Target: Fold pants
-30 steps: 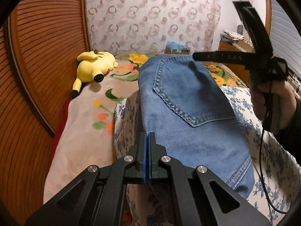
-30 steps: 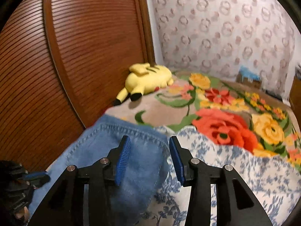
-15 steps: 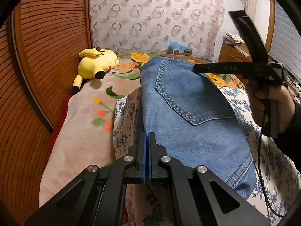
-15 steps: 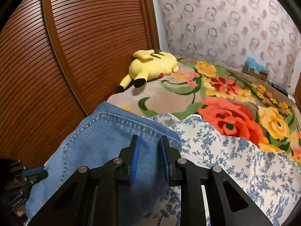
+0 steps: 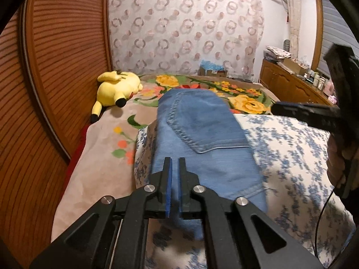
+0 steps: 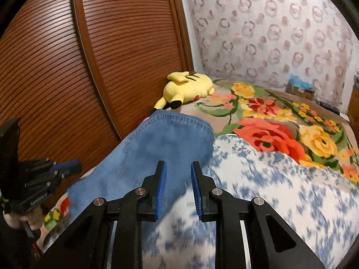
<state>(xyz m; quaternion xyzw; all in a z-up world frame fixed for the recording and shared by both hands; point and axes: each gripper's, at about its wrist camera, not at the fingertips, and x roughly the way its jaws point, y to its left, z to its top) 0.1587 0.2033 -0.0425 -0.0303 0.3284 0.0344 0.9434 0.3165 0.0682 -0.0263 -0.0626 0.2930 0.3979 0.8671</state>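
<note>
Left wrist view: the folded pants (image 5: 202, 139) lie on a blue-and-white floral cloth (image 5: 289, 148) spread over the bed (image 5: 98, 157), back pocket up, running along the cloth's left edge toward the far end of the bed. The left gripper (image 5: 175, 163) hovers above the near end of the denim; its fingers have just been opening and now stand a narrow slot apart, with nothing pinched between them. Only this view shows the pocket stitching and the near hem, and it catches the right gripper (image 5: 311, 112) side-on at the right edge with a hand (image 5: 336, 157) wrapped around its handle, plus a wooden cabinet (image 5: 289, 85) past the bed.

Right wrist view: the right gripper's fingers (image 6: 160, 190) are parted with a clear gap, poised over the seam where the denim's right edge meets the floral cloth, gripping nothing. This view alone gives the big red and yellow flowers of the blanket (image 6: 278, 132) stretching to the bed's far right corner. The yellow plush toy (image 6: 188, 88) lies at the bed's far left edge against the slatted wooden door (image 6: 112, 56); both cameras see it
</note>
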